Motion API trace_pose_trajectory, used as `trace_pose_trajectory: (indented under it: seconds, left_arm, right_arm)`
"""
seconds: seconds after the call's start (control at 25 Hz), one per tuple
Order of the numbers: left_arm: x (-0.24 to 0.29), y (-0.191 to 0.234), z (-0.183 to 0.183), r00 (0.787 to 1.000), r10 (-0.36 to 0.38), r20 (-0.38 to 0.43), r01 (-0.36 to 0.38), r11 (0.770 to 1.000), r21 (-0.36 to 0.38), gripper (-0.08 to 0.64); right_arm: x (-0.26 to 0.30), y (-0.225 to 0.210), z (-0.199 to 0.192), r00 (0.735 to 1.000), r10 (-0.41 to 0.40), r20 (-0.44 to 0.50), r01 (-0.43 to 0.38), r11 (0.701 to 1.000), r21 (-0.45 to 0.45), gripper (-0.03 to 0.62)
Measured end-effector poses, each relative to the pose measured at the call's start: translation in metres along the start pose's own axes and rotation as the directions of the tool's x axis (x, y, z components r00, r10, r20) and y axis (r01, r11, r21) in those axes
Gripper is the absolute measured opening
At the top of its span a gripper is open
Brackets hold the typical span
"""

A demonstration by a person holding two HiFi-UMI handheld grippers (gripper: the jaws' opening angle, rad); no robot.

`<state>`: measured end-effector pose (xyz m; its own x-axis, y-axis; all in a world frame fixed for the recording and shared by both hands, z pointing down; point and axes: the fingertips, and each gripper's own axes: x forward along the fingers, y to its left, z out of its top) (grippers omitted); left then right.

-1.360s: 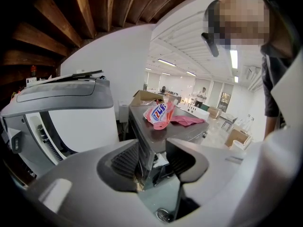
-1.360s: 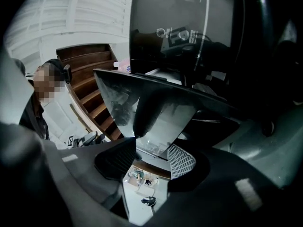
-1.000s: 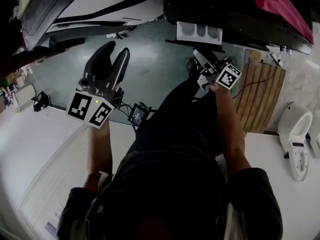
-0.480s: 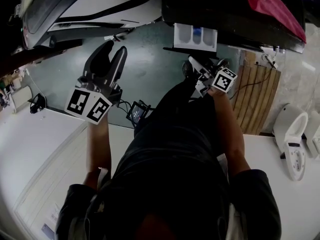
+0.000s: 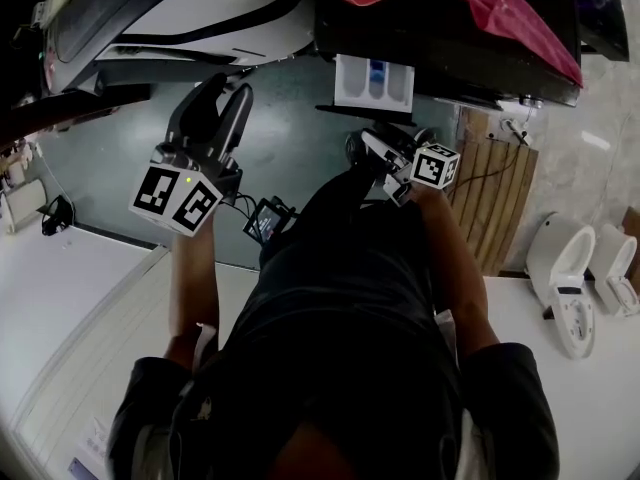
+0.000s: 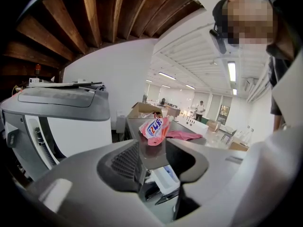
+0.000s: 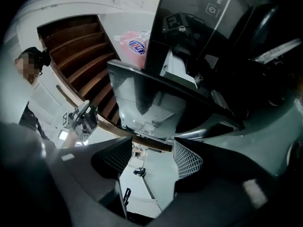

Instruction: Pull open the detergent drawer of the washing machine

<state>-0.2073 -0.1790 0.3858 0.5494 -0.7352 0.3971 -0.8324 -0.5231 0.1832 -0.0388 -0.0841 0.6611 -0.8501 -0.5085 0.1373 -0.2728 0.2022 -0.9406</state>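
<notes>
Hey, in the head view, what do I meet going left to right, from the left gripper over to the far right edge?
left gripper → white plastic detergent drawer, pulled out → brown slatted wooden board → white rounded fixture

Camera setup: three views, one shared target.
Head view looks steeply down over the person's torso, with the washing machine [image 5: 450, 48] at the top edge. Left gripper view sits back and faces it near level. Right gripper view is rolled sideways, close beneath the detergent drawer [image 7: 147, 103]. The drawer and the pink detergent pouch [image 6: 154, 128] appear in all three.
</notes>
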Motion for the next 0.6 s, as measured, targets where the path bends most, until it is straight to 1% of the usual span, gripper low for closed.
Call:
trace_pose_trajectory:
  seconds: [0.16,0.32,0.44,0.52,0.56,0.6]
  left_arm:
    - [-0.001,0.000,0.004,0.999,-0.005,0.034,0.006,1.000,-0.010,0.195]
    - [-0.002,-0.001,0.011,0.998,-0.012,0.065,0.012,1.000,-0.013,0.195]
    - [-0.002,-0.001,0.017,0.996,-0.017,0.089,0.018,1.000,-0.008,0.195]
    - [-0.005,-0.002,0.021,0.995,-0.018,0.100,0.019,1.000,-0.007,0.195]
    - [-0.006,-0.002,0.022,0.994,-0.019,0.104,0.019,1.000,-0.005,0.195]
    - [-0.008,-0.002,0.024,0.994,-0.019,0.109,0.019,1.000,-0.003,0.195]
  right_arm:
    - [-0.016,0.008,-0.006,0.997,-0.047,-0.066,0.045,0.998,-0.037,0.255]
    - [-0.035,0.023,-0.012,0.988,-0.088,-0.130,0.076,0.993,-0.093,0.255]
    - [-0.053,0.039,-0.007,0.982,-0.114,-0.151,0.091,0.984,-0.156,0.252]
    - [-0.064,0.052,0.001,0.981,-0.129,-0.148,0.098,0.975,-0.201,0.249]
    - [-0.068,0.059,0.008,0.981,-0.138,-0.139,0.104,0.968,-0.228,0.205]
    - [-0.072,0.067,0.016,0.981,-0.146,-0.126,0.110,0.960,-0.257,0.148]
